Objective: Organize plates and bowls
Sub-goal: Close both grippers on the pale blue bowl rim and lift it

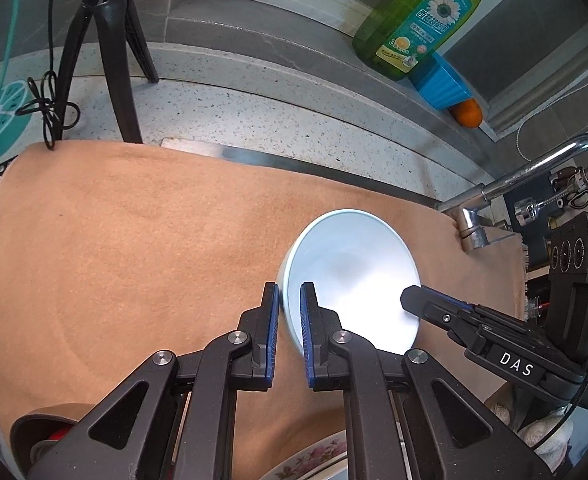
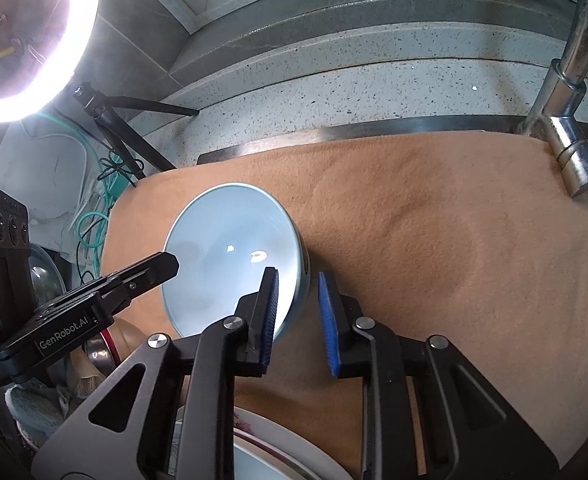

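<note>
A light blue bowl [image 1: 353, 272] [image 2: 222, 264] rests tilted on a tan cloth [image 1: 134, 260] [image 2: 453, 260]. My left gripper [image 1: 290, 292] is shut on the bowl's left rim, one pad inside and one outside. In the right wrist view, one of its fingers [image 2: 166, 266] reaches over that rim. My right gripper [image 2: 298, 280] straddles the opposite rim, with a strip of cloth showing between the outer pad and the bowl's wall. Its inner finger [image 1: 413, 300] lies inside the bowl. A floral plate [image 1: 309, 460] [image 2: 278, 440] sits below both grippers, mostly hidden.
A chrome faucet [image 1: 533, 168] [image 2: 565, 80] stands at the cloth's right corner. On the back ledge are a green detergent bottle [image 1: 417, 16], a blue cup [image 1: 441, 84] and an orange [image 1: 469, 114]. A tripod [image 1: 110, 40] and a ring light [image 2: 34, 40] stand left.
</note>
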Available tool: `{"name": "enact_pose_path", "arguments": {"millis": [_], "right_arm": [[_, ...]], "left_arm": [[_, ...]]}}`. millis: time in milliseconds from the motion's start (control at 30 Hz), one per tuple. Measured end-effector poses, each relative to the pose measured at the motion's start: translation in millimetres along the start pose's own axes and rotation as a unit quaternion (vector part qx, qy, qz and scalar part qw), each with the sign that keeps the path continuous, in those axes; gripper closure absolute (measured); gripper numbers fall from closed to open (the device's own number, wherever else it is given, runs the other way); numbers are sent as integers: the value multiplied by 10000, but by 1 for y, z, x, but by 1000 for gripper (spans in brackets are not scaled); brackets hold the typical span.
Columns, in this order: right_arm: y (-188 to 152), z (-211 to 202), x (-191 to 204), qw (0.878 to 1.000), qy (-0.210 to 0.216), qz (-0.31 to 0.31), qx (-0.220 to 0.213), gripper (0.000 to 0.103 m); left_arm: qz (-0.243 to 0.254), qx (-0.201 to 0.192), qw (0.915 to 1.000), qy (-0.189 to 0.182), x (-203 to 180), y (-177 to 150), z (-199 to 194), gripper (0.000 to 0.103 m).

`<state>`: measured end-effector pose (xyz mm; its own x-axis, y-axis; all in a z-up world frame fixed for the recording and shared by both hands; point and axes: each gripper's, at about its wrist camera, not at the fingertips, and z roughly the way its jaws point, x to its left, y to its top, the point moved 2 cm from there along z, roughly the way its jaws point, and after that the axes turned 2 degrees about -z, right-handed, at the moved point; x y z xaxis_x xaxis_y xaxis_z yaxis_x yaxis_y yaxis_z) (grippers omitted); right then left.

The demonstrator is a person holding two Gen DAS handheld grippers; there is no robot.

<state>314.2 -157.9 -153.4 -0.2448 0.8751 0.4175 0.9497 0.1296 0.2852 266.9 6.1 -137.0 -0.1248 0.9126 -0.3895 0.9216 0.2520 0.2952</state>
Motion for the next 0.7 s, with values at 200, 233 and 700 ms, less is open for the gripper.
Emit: {"name": "enact_pose_path", "arguments": {"millis": [200,233,700], "right_arm": [[0,2,2,10000,-1,-17,20,90],[0,2,2,10000,0,-19,20,91],[-5,-15,11,9998,103,-131,-118,91]], "left_arm": [[-56,17,10000,-12,2,0,1,94],[-83,17,10000,-23,3,0,2,94],[-93,-244,9995,-167,0,-6,-26,94]]}}
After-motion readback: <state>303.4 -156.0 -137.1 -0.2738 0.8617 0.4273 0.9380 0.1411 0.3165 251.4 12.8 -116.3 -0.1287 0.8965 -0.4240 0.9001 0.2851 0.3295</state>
